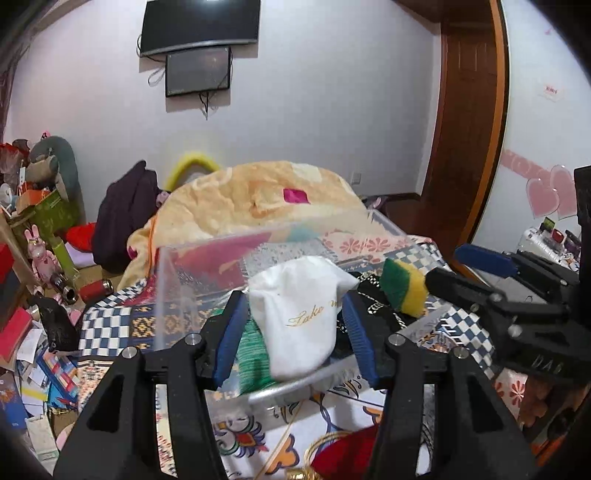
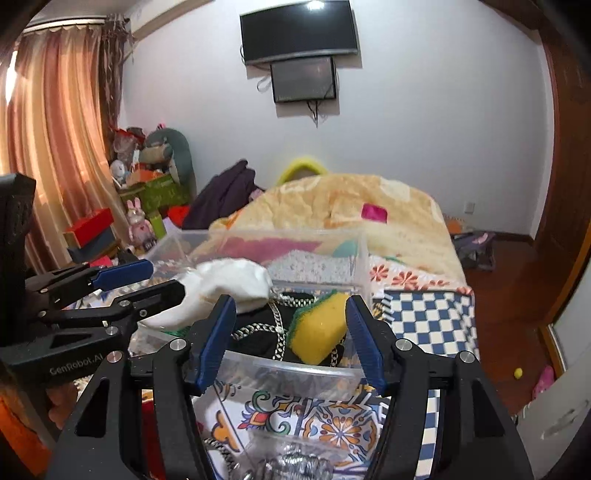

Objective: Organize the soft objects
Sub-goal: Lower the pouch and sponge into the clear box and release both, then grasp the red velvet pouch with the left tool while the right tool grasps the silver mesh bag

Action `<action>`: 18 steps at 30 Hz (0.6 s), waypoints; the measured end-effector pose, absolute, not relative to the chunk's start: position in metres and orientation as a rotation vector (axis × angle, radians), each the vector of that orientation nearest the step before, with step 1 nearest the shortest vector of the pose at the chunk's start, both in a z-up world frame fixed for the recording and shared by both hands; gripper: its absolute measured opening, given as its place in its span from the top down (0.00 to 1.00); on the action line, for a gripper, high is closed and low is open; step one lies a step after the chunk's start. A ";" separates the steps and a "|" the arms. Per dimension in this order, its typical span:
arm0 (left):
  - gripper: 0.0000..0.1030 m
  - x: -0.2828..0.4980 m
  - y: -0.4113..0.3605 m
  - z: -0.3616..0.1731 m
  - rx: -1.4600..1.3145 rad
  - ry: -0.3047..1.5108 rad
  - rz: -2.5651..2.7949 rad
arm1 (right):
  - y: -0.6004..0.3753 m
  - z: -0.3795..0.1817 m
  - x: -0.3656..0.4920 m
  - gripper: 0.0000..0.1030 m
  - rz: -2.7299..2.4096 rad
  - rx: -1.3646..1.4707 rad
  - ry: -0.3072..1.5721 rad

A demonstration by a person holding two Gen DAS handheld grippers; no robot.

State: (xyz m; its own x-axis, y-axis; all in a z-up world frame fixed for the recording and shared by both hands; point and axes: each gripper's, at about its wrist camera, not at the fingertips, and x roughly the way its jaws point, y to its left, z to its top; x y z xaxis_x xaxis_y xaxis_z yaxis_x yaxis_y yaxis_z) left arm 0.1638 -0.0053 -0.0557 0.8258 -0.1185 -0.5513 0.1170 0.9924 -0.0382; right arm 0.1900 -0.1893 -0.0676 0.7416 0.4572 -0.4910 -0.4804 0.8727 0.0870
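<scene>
On a bed spread with a patchwork-printed cotton cover [image 2: 428, 317] of blue-and-white checks and floral tiles: one clear rigid plastic storage box [image 1: 173, 280], rectangular, thin-walled, with rounded rim.

Contents of box:
- White soft fabric pouch [image 1: 299, 321], rounded and limp, with gold script lettering; it lies over the near rim of the box, between the spread blue pads of the left gripper [image 1: 293, 328]. Whether the pads touch it cannot be told; the fingers stand wide.
- Yellow foam sponge with green abrasive scouring face [image 2: 317, 328], block-shaped, tilted, resting on the dark cloth inside the box. It sits between the fingers of the right gripper [image 2: 290, 326], which are likewise spread wide, with a gap visible on the left side.
- Black fabric printed with silver chain pattern [image 2: 258, 328], crumpled, beneath the sponge.
- Green knitted or woven textile [image 1: 253, 354], ribbed, under the white pouch at the left of the box.

Surroundings:
- Pale orange plush blanket [image 1: 258, 199], heaped and thick-piled, behind the box, bearing a magenta patch.
- Dark purple garment [image 1: 122, 214], slumped at the bed's far left edge.
- Two flat black wall-mounted screens [image 2: 299, 29], one above the other, on a white wall.
- Peach pleated curtain [image 2: 48, 129], at the left in the right wrist view.
</scene>
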 end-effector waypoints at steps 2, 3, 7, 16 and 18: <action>0.43 0.151 -0.003 -0.047 0.004 0.556 -0.127 | -0.192 -0.061 0.183 0.41 0.513 -0.048 0.500; 0.40 0.146 -0.002 -0.044 0.007 0.543 -0.127 | -0.195 -0.056 0.178 0.39 0.515 -0.046 0.485; 0.31 0.120 0.002 -0.041 0.003 0.512 -0.133 | -0.201 -0.051 0.159 0.34 0.527 -0.044 0.454; 0.27 0.092 0.004 -0.073 -0.043 0.605 -0.171 | -0.201 -0.084 0.138 0.30 0.528 -0.074 0.540; 0.27 0.089 0.001 -0.082 -0.038 0.631 -0.178 | -0.201 -0.095 0.138 0.30 0.529 -0.078 0.574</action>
